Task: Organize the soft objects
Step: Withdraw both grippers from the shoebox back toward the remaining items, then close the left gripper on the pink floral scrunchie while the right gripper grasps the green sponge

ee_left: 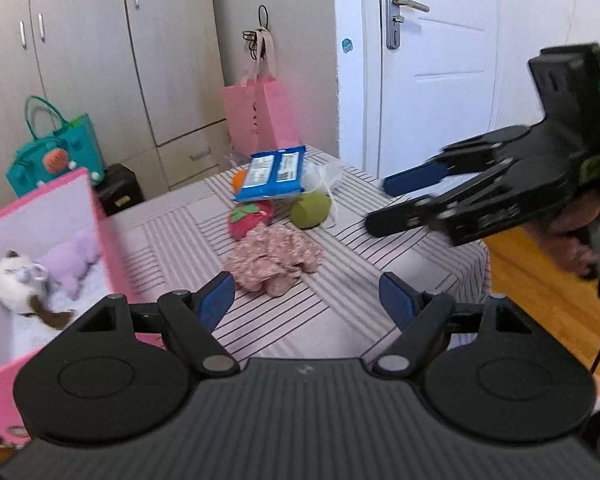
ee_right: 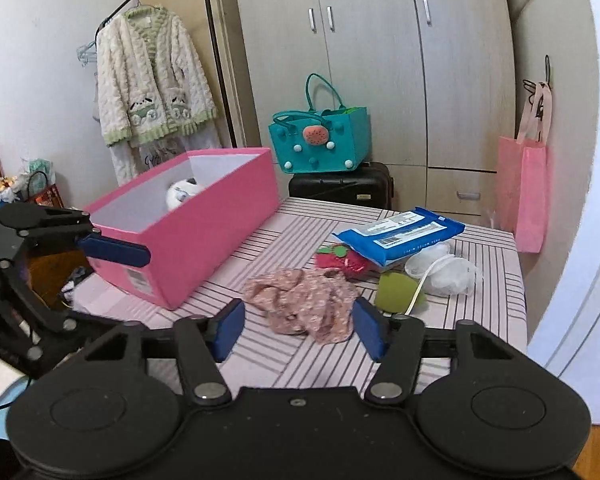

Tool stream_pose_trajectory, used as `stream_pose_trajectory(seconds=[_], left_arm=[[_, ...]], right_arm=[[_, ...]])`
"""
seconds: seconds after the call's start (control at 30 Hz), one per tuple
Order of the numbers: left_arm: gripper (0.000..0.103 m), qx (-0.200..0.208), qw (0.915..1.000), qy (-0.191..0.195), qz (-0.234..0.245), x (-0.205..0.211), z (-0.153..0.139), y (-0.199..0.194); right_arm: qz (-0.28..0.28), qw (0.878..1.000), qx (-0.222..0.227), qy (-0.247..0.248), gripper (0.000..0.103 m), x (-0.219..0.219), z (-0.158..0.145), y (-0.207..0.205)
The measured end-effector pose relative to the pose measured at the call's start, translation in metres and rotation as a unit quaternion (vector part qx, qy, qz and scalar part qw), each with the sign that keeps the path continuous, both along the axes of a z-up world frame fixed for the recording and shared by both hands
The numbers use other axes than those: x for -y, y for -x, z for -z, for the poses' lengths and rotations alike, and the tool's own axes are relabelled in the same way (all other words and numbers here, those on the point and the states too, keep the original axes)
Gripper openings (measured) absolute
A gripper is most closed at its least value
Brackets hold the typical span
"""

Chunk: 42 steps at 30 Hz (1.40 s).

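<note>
Left wrist view: left gripper (ee_left: pixel 307 298) unclenched, empty, above the striped table (ee_left: pixel 172 240); floral cloth (ee_left: pixel 274 262) just ahead; pink box (ee_left: pixel 108 236) at left edge.
Right wrist view: right gripper (ee_right: pixel 298 330) parted, empty, over the cloth's near edge; bare table in front.

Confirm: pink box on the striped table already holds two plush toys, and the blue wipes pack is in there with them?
Not quite. The blue wipes pack is outside the pink box, lying on the pile on the striped table; the right wrist view shows it. The two plush toys are in the box.
</note>
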<state>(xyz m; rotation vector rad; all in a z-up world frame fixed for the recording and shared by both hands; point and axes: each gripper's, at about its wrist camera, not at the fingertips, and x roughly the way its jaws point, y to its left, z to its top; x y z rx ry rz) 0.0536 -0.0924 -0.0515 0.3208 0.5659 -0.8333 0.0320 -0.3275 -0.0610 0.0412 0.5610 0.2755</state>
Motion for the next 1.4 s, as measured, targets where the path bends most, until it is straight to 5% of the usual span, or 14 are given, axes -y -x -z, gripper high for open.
stream_pose_trajectory(seconds=[0.23, 0.67, 1.03, 1.17, 1.3, 1.4], left_arm=[[0.079, -0.009, 0.9994, 0.016, -0.029, 0.025, 0.030, -0.033], [0.079, 0.004, 0.9950, 0.026, -0.097, 0.060, 0.069, -0.085], [0.079, -0.037, 0.9916, 0.010, -0.124, 0.073, 0.094, -0.107], [0.078, -0.026, 0.9911, 0.005, -0.130, 0.074, 0.097, -0.103], [0.041, -0.019, 0.9916, 0.001, -0.128, 0.075, 0.094, -0.097], [0.031, -0.019, 0.9920, 0.006, -0.125, 0.075, 0.093, -0.093]], right_arm=[[0.001, 0.999, -0.005, 0.054, 0.048, 0.004, 0.024, -0.041], [0.040, 0.996, -0.005, 0.078, 0.048, 0.020, 0.051, -0.103], [0.062, 0.991, -0.021, 0.118, 0.055, 0.025, 0.069, -0.118], [0.068, 0.989, -0.023, 0.129, 0.048, 0.023, 0.075, -0.121], [0.073, 0.990, -0.010, 0.123, 0.046, 0.024, 0.071, -0.114], [0.069, 0.992, -0.006, 0.105, 0.046, 0.024, 0.064, -0.107]])
